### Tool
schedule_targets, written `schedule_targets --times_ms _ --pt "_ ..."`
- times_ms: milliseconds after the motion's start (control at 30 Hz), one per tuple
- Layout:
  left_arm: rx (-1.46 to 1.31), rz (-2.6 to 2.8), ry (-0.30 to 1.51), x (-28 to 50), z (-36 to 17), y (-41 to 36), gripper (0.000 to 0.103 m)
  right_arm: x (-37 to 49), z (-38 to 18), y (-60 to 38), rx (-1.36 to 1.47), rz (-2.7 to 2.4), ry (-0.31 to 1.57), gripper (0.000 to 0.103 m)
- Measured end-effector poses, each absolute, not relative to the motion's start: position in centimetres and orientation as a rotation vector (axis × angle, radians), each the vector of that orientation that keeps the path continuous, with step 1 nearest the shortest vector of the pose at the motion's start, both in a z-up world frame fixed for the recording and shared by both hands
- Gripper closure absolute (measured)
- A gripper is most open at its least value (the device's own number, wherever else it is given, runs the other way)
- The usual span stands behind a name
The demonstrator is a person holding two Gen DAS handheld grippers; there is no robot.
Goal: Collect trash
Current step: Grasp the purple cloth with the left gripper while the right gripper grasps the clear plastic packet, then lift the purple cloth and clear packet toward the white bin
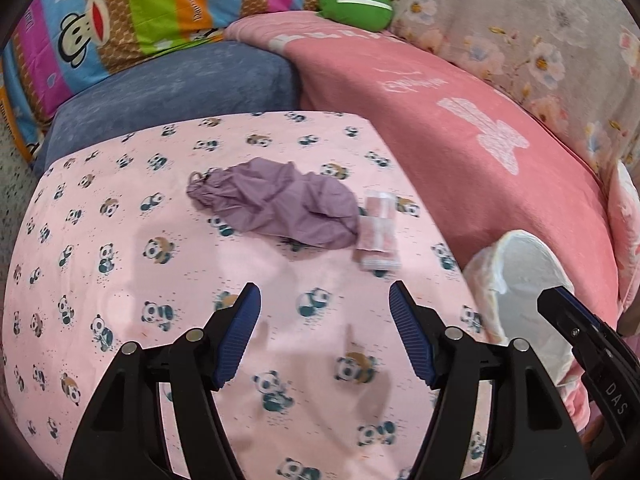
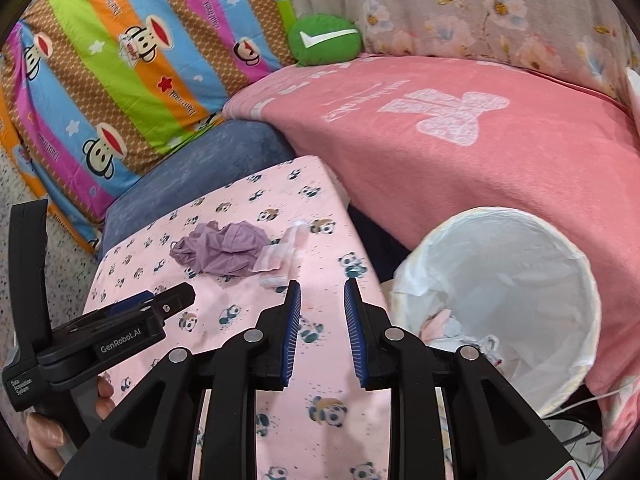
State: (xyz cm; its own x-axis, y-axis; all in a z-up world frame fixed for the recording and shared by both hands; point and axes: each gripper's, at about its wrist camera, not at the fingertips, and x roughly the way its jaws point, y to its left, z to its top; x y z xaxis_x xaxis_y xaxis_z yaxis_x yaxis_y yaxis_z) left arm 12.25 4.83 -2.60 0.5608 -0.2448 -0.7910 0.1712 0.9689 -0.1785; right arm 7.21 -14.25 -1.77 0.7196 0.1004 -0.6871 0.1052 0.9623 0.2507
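A crumpled purple glove (image 1: 276, 208) lies on the pink panda-print cloth (image 1: 120, 280), with a pink-and-white tissue packet (image 1: 380, 236) touching its right side. Both also show in the right wrist view, the glove (image 2: 222, 252) and the packet (image 2: 280, 258). My left gripper (image 1: 325, 300) is open and empty, a short way in front of them. My right gripper (image 2: 322, 288) is open and empty above the cloth's right edge. A white-lined trash bin (image 2: 520, 280) stands to its right, with some scraps inside; it also shows in the left wrist view (image 1: 520, 280).
A pink blanket (image 2: 480, 152) covers the sofa behind the bin. A blue cushion (image 1: 180, 92), a striped monkey-print pillow (image 2: 120, 80), a green round cushion (image 2: 324, 40) and a floral quilt (image 1: 520, 20) lie beyond. Speckled floor (image 2: 48, 264) is at the left.
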Motion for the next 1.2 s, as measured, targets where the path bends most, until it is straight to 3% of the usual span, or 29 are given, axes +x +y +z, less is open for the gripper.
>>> schedule_targets --times_ms 133,667,767,833,933,1000,1200 --pt "-0.100 -0.212 0.962 13.9 -3.4 6.4 0.033 9.2 -2.7 -12.4 0.271 0.021 0.794 0.070" --pt "-0.118 -0.217 0.999 21.1 -6.4 5.9 0.032 18.2 -7.4 -8.3 0.241 0.057 0.884 0.070" --pt "-0.117 -0.248 1.004 21.6 -6.9 5.5 0.049 19.3 -8.3 -8.1 0.253 0.054 0.905 0.069" --pt "-0.130 -0.269 1.016 21.7 -7.4 5.7 0.071 19.9 -9.2 -8.0 0.263 0.057 0.924 0.069" --pt "-0.137 -0.280 1.028 21.2 -7.9 6.2 0.087 20.2 -9.9 -8.1 0.268 0.064 0.939 0.069" --pt "-0.139 -0.277 1.033 20.5 -8.1 6.8 0.092 20.3 -10.4 -8.1 0.282 0.076 0.948 0.075" --pt "-0.175 -0.255 1.035 17.8 -8.2 8.7 0.093 19.2 -11.1 -7.6 0.286 0.102 0.958 0.091"
